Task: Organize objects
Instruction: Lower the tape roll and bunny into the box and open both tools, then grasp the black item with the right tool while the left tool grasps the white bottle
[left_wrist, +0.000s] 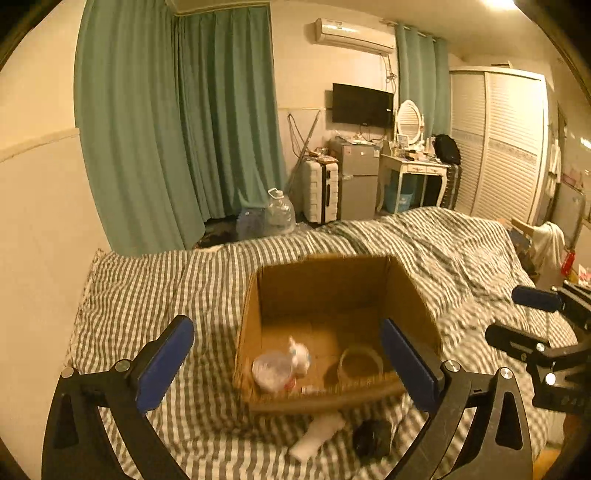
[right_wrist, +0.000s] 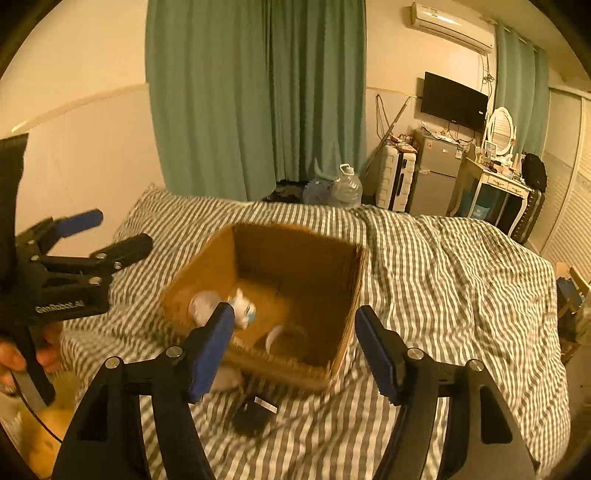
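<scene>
From the left wrist camera, the left gripper (left_wrist: 286, 352) is held up above the bed, and its two blue-padded jaws are wide apart with nothing between them. Below it sits an open brown cardboard box (left_wrist: 332, 291) on the grey and white striped bed cover (left_wrist: 147, 295). Inside the box, on its floor, there is a clear round plastic tub (left_wrist: 271, 369) with a small white toy animal (left_wrist: 300, 355) touching it. Near them in the box is a pale ring-shaped thing (left_wrist: 360, 363); it is too blurry to tell what it is. Just outside the box, on the bed cover by its near wall, lie a white soft roll (left_wrist: 319, 435) and a small black thing (left_wrist: 373, 437). The right gripper (left_wrist: 517, 314) peeks in at the right edge, with its jaws apart.

From the right wrist camera, the right gripper (right_wrist: 293, 330) hangs over the near side of the same cardboard box (right_wrist: 295, 258), jaws wide apart and holding nothing. The white toy animal (right_wrist: 243, 308) shows in the box, partly behind the left blue pad. The small black thing (right_wrist: 255, 413) lies on the bed cover (right_wrist: 443, 277) just in front of the box. The left gripper (right_wrist: 122, 230) is at the left, jaws apart, held in a hand (right_wrist: 22, 354).

Far back stand green curtains (right_wrist: 251, 92) and a big clear water jug (right_wrist: 345, 186).
</scene>
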